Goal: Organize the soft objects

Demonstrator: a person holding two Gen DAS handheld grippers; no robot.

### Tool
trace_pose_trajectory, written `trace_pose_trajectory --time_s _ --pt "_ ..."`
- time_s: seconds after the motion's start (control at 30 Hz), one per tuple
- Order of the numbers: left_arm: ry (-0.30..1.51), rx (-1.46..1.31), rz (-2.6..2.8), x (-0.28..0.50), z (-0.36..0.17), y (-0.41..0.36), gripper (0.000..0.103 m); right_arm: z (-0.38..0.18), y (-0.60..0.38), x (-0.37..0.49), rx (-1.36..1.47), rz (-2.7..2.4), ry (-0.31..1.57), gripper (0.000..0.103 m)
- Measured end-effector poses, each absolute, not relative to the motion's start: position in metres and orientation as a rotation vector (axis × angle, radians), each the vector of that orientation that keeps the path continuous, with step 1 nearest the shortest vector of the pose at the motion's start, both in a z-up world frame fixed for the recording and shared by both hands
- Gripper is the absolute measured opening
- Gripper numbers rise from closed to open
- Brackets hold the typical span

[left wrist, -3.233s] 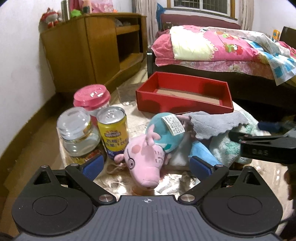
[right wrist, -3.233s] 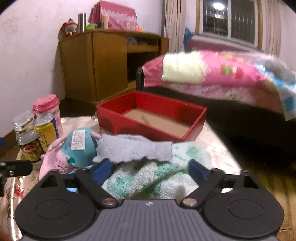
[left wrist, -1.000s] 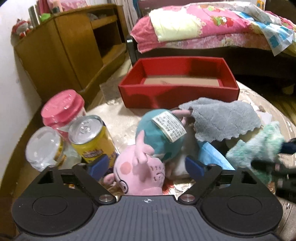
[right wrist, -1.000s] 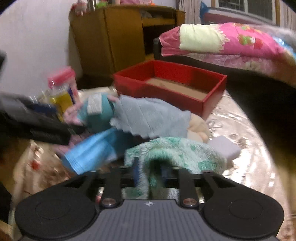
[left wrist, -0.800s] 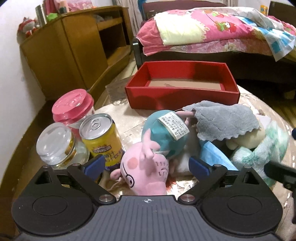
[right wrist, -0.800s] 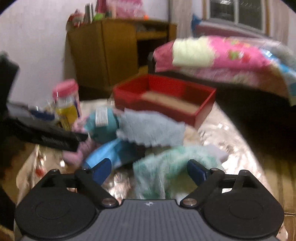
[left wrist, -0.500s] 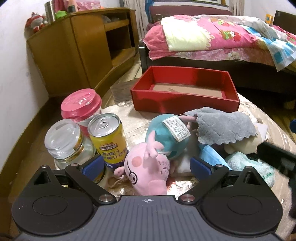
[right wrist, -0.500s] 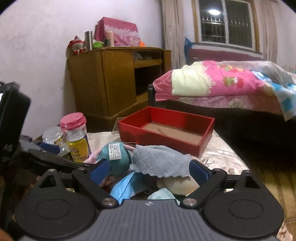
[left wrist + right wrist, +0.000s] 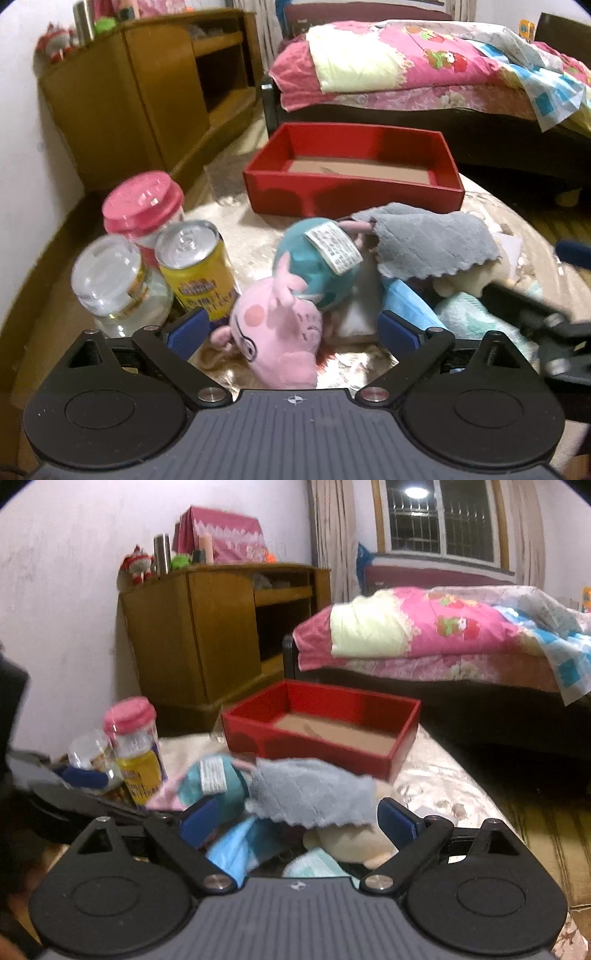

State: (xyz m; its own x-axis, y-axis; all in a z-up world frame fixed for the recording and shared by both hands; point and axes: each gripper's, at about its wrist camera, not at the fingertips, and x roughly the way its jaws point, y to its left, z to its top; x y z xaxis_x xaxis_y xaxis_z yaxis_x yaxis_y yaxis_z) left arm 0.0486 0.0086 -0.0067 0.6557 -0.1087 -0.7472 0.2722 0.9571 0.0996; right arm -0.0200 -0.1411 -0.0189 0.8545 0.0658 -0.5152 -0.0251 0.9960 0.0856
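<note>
A pile of soft things lies on the round table: a pink pig plush (image 9: 277, 325), a teal plush with a white label (image 9: 317, 258), a grey cloth (image 9: 428, 240), a blue fabric piece (image 9: 406, 299), a cream plush (image 9: 351, 838) and a green-white towel (image 9: 465, 314). An open red box (image 9: 354, 173) stands behind them, holding nothing I can see. My left gripper (image 9: 291, 332) is open around the pig plush. My right gripper (image 9: 295, 821) is open over the grey cloth (image 9: 314, 794) and blue fabric (image 9: 240, 845).
A pink-lidded jar (image 9: 144, 206), a yellow can (image 9: 192, 266) and a clear glass jar (image 9: 114, 280) stand at the table's left. A wooden cabinet (image 9: 147, 96) and a bed with pink bedding (image 9: 424, 70) are beyond the table.
My right gripper let go of the green towel, opened, rose, and now sits lower over the pile. The towel lies on the table. My left gripper has shifted slightly closer to the pig plush.
</note>
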Motion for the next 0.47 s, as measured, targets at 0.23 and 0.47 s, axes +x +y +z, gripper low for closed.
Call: trace_pose_trajectory --time_s 0.23,0.47 --pt "0.796 0.134 -0.218 0.048 0.001 0.016 0.098 -0.044 -0.152 -0.016 0.073 0.003 0.621 0.067" --pt "0.782 0.148 -0.165 0.049 0.002 0.017 0.098 -0.042 -0.150 -0.017 0.061 0.002 0.601 0.067"
